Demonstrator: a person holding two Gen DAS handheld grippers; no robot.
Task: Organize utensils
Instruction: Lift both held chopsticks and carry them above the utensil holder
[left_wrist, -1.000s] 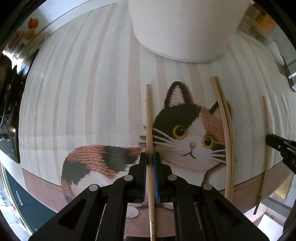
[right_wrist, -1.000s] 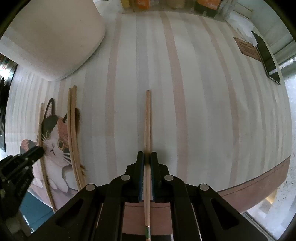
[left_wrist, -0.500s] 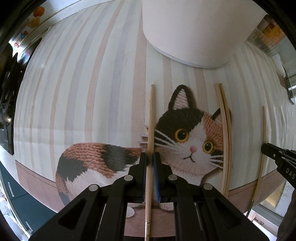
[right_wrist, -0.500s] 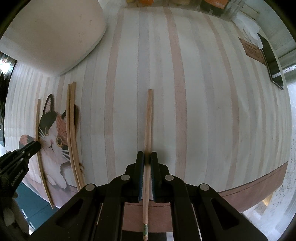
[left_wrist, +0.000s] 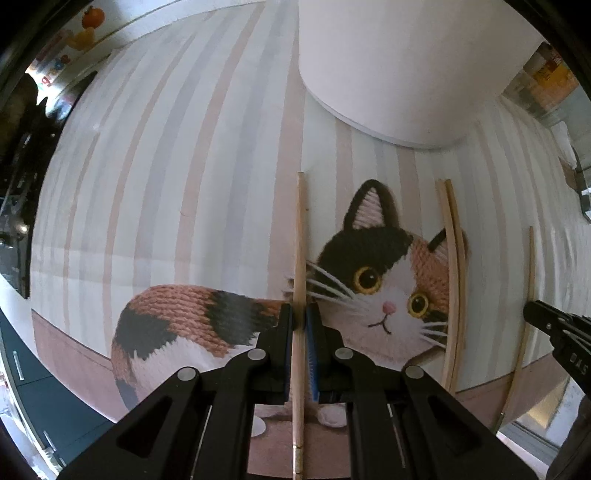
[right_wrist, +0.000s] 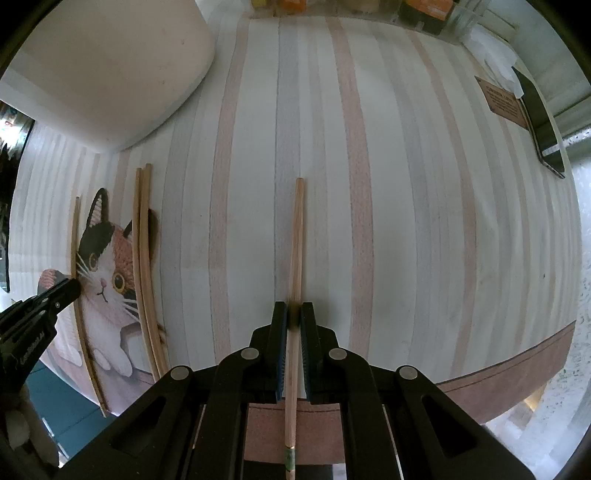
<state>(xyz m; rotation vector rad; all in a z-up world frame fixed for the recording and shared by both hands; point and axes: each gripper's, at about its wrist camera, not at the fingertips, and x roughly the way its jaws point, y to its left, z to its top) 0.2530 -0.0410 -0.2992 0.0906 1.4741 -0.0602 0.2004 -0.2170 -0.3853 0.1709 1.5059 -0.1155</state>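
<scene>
My left gripper (left_wrist: 299, 314) is shut on a pale wooden chopstick (left_wrist: 301, 251) that runs lengthwise between its blue pads over the cat picture on the striped mat (left_wrist: 166, 166). My right gripper (right_wrist: 294, 314) is shut on another chopstick (right_wrist: 297, 236), with a green band near its lower end, above the mat's plain stripes. A pair of chopsticks (left_wrist: 454, 266) lies side by side on the mat across the cat's ear; the same pair (right_wrist: 142, 258) shows in the right wrist view. The right gripper (left_wrist: 554, 328) and its chopstick (left_wrist: 528, 295) appear at the left view's right edge.
A large white round container (left_wrist: 399, 66) stands at the far end of the mat, also seen as a container (right_wrist: 99, 62) at upper left. A brown card (right_wrist: 504, 101) and a dark flat device (right_wrist: 543, 122) lie far right. The mat's brown border (right_wrist: 517, 373) marks the near edge.
In the left wrist view the white container and cat picture have shifted rightward and turned slightly. The right view's scene has slid down a little. Both grips are unchanged.
</scene>
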